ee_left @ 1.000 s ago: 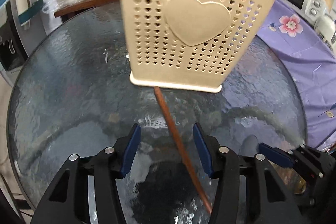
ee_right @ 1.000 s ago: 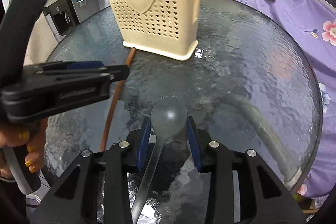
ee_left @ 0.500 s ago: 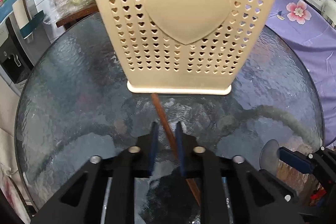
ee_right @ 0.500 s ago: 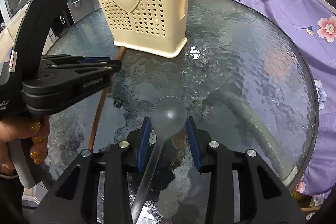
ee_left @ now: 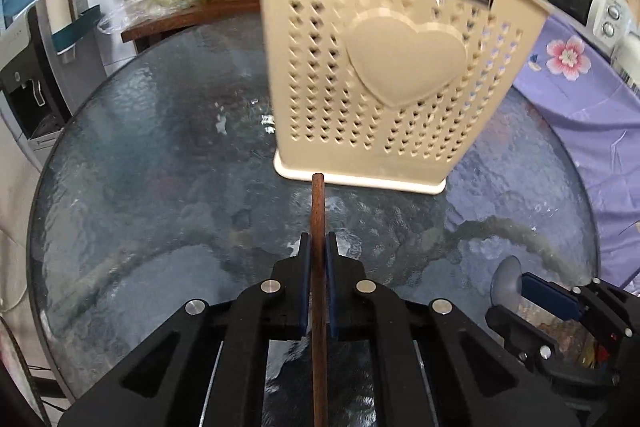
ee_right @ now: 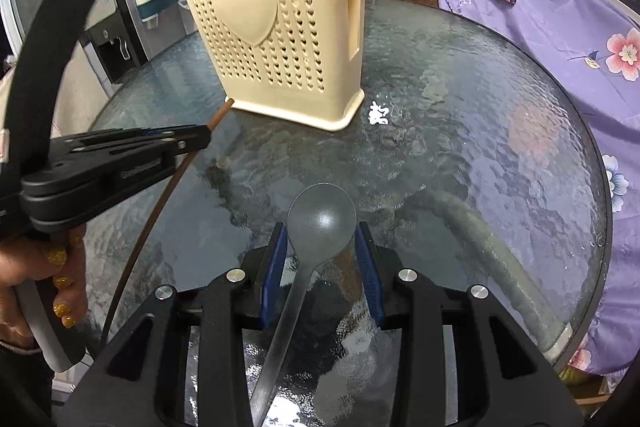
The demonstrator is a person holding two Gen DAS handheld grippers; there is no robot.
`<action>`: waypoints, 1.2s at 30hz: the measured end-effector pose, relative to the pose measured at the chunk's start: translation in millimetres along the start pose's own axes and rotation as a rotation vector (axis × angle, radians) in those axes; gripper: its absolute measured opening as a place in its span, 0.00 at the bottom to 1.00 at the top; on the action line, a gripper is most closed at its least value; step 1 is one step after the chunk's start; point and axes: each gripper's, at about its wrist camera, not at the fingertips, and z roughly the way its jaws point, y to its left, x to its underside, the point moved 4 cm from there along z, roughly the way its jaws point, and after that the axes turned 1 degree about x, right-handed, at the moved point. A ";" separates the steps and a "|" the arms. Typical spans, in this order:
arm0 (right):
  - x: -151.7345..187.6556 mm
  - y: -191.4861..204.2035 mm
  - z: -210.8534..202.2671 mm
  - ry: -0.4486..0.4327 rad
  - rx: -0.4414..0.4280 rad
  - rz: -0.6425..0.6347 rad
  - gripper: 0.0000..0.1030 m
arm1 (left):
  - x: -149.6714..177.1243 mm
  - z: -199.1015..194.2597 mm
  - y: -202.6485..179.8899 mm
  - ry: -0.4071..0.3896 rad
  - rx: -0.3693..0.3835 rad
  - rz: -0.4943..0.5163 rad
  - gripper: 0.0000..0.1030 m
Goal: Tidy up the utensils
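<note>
1. Gripping a brown wooden chopstick [ee_left: 319, 267], the left gripper [ee_left: 319, 247] has its blue pads closed against the stick's sides; the stick runs straight forward between the jaws.
2. Right gripper [ee_right: 321, 231]: jaws partly apart, flanking the bowl of a grey spoon [ee_right: 322, 217]; pad contact cannot be told. The handle trails back between the fingers.
3. Round textured glass table [ee_right: 460, 131] lies beneath both tools.
4. Beige perforated utensil holder [ee_left: 384, 75] stands ahead, directly beyond the chopstick tip, its base just past it.
5. Purple floral cloth [ee_right: 568, 27] lies at the far right.
</note>
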 end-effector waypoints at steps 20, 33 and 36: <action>-41.6 3.0 -63.2 -0.198 -0.073 0.019 0.35 | -14.9 -95.4 8.6 -0.211 0.074 -0.018 0.06; -50.2 6.6 -73.3 -0.212 -0.076 -0.017 0.16 | -18.6 -124.2 6.1 -0.268 0.082 -0.002 0.06; -45.1 10.9 -57.0 -0.164 -0.085 -0.020 0.55 | -18.8 -124.2 7.7 -0.272 0.075 -0.002 0.06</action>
